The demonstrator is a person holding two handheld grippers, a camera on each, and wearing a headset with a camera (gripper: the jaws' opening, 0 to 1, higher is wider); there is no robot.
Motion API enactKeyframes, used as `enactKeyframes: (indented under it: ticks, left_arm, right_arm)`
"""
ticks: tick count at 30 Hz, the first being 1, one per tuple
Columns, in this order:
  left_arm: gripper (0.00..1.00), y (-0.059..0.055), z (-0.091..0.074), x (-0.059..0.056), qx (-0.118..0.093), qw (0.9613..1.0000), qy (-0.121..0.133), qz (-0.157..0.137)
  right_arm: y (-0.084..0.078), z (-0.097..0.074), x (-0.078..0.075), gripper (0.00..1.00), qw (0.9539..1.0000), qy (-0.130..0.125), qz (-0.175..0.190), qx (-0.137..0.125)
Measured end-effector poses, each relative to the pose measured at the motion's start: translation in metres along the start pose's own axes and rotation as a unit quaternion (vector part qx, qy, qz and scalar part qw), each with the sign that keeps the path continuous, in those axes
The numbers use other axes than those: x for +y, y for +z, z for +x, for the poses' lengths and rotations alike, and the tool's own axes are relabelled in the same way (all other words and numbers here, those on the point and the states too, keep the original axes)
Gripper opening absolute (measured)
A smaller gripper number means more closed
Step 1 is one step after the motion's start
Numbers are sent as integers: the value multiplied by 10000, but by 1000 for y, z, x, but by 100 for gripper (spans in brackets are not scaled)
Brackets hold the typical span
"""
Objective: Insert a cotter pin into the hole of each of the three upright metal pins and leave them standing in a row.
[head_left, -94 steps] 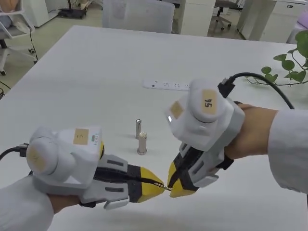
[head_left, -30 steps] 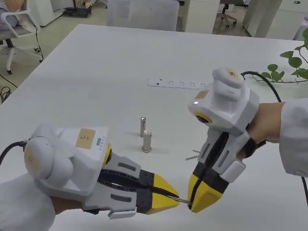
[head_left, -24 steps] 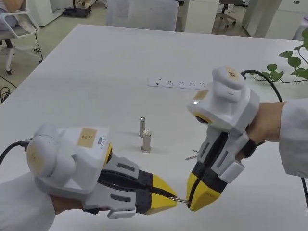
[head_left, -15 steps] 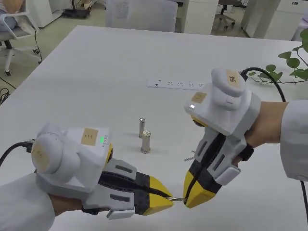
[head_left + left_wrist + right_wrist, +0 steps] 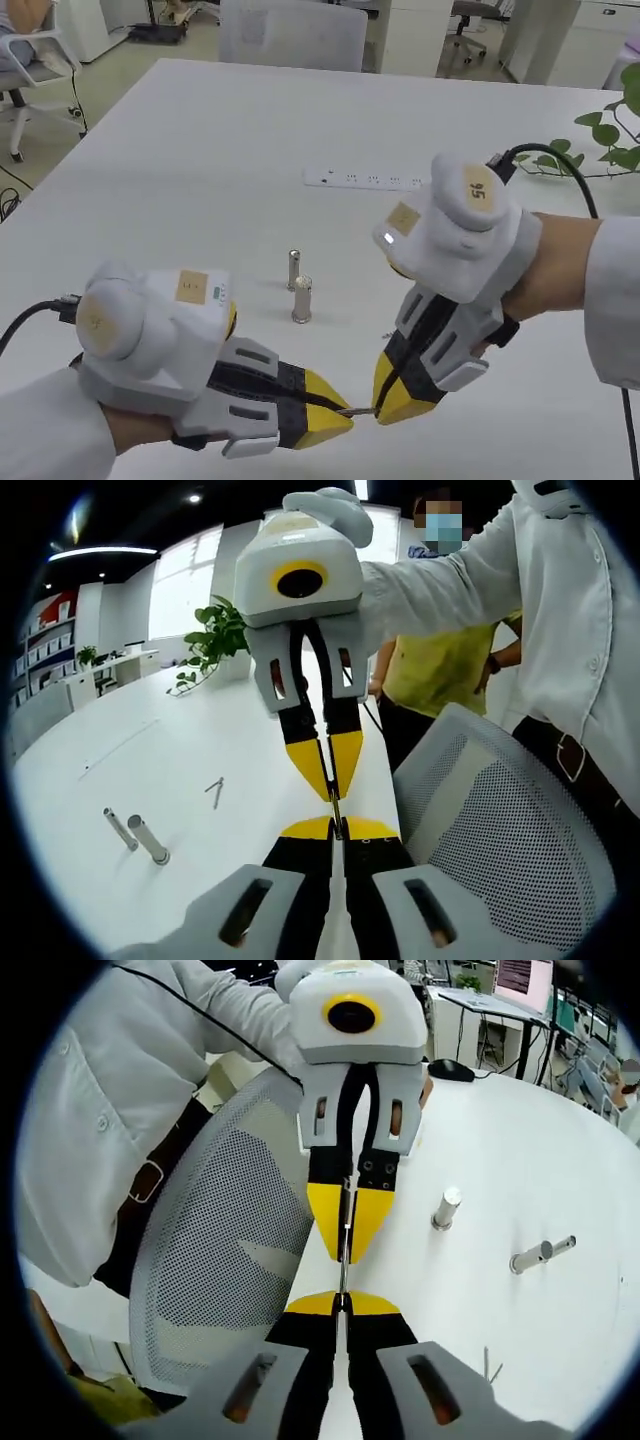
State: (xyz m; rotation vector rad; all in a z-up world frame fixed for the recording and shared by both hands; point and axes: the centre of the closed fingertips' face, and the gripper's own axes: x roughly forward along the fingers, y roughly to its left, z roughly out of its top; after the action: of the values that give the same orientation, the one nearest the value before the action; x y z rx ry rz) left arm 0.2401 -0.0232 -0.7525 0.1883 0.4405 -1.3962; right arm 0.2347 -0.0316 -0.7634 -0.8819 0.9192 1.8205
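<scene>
**Office table, third pin held for pinning**

White table (image 5: 200, 150) with a power strip (image 5: 365, 180) across the far middle, chairs and desks beyond. Mid-table, two pins upright and just beside each other: slim pin (image 5: 293, 268) behind, thick pin (image 5: 301, 298) in front, well apart from both tools. Cotter pins through those two: too small to tell.

Near the front edge, left gripper (image 5: 347, 417) and right gripper (image 5: 381, 411) tip to tip above the table. Left jaws closed down on a slender grey rod lying along them, plain in the right gripper view and judged to be the third pin (image 5: 345, 1210). Right jaws pinched almost to nothing on a thin cotter pin (image 5: 362, 410), or so judged, bridging the two tips. Through the hole or merely at it: hidden between the yellow tips.

Spare cotter pins (image 5: 215, 792) loose on the table near the standing pair.

Progress, as a judgement: past the middle if the standing pair is already pinned, earlier if not.

- **Done:** two pins upright side by side, a likely start to the row.
- **Left:** seating the cotter pin in the third pin, then standing that pin in line beside the other two. Possibly also pinning the standing pair, if bare.
</scene>
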Motion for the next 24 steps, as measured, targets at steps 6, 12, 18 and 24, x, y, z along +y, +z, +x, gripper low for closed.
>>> enactKeyframes:
  ticks: [6,12,18,24]
  left_arm:
    - [0,-2,0,5,65,9999,144,38]
    - [0,-4,-1,9,110,9996,268,65]
    - [0,-4,0,6,115,9996,227,131]
    - [0,-5,0,3,152,9992,173,314]
  right_arm:
    - [-1,0,-5,3,9995,-271,97,112]
    - [0,-1,-9,3,9982,-534,224,168]
    - [-1,0,-6,4,9978,-579,218,220]
    - [0,2,-3,5,9986,-497,-10,178]
